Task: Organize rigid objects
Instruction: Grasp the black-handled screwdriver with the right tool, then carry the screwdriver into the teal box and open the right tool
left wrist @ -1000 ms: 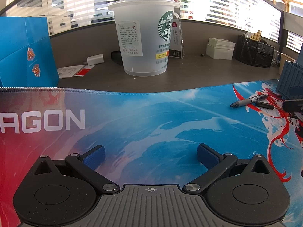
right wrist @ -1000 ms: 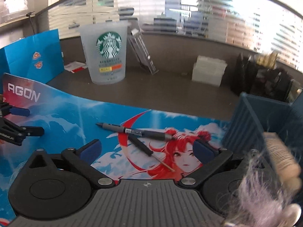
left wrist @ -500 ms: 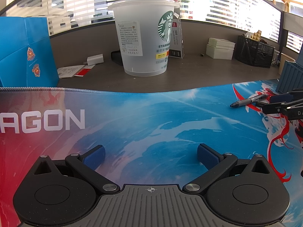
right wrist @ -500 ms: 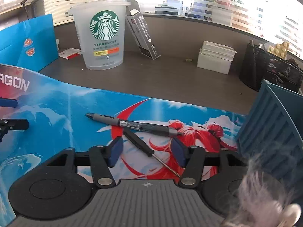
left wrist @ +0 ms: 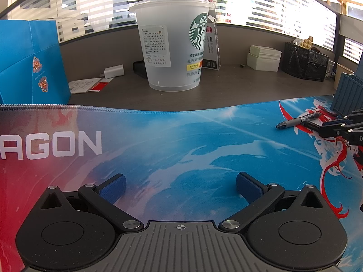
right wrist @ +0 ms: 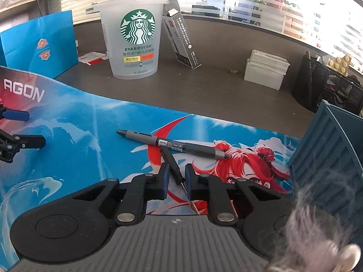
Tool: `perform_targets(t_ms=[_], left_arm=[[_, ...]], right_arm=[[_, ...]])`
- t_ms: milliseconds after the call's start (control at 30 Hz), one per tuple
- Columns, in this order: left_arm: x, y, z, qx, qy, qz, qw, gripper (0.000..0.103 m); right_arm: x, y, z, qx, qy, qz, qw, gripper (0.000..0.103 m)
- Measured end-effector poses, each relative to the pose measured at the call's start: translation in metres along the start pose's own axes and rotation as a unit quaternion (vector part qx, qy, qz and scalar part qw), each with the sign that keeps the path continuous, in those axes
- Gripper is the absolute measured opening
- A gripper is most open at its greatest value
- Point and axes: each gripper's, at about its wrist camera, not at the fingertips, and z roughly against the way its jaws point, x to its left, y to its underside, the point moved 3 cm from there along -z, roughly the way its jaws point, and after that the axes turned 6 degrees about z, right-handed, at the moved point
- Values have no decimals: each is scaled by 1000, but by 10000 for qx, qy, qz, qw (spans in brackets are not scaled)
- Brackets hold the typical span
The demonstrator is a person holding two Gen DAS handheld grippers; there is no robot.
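Right gripper (right wrist: pixel 176 179) straddles slim black screwdriver (right wrist: pixel 171 163) (thin metal shaft).

office desk by blinded windows (left wrist: pixel 283 11), mesh desk organizer (right wrist: pixel 326 86), AGON desk mat (left wrist: pixel 158 140), Starbucks cup (right wrist: pixel 133 38), stacked white boxes (right wrist: pixel 265 70)

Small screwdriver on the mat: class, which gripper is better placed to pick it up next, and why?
Right. The right gripper already straddles the screwdriver, fingers narrowed around its handle. The left gripper sits wide open over bare mat, well away.
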Motion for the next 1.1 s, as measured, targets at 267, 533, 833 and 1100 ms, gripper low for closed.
perform_targets(t_ms=[267, 533, 833, 1100], left_arm=[[0, 0, 0, 0, 0, 0, 10000, 103], [0, 0, 0, 0, 0, 1, 10000, 103], [0, 0, 0, -1, -2, 1, 10000, 103], [0, 0, 0, -2, -2, 2, 10000, 103]], right_arm=[[16, 4, 8, 54, -23, 176, 9998, 9], [26, 12, 19, 41, -189, 104, 9998, 8], [29, 25, 37, 83, -228, 46, 9997, 8], [30, 35, 58, 43, -145, 15, 9999, 8]])
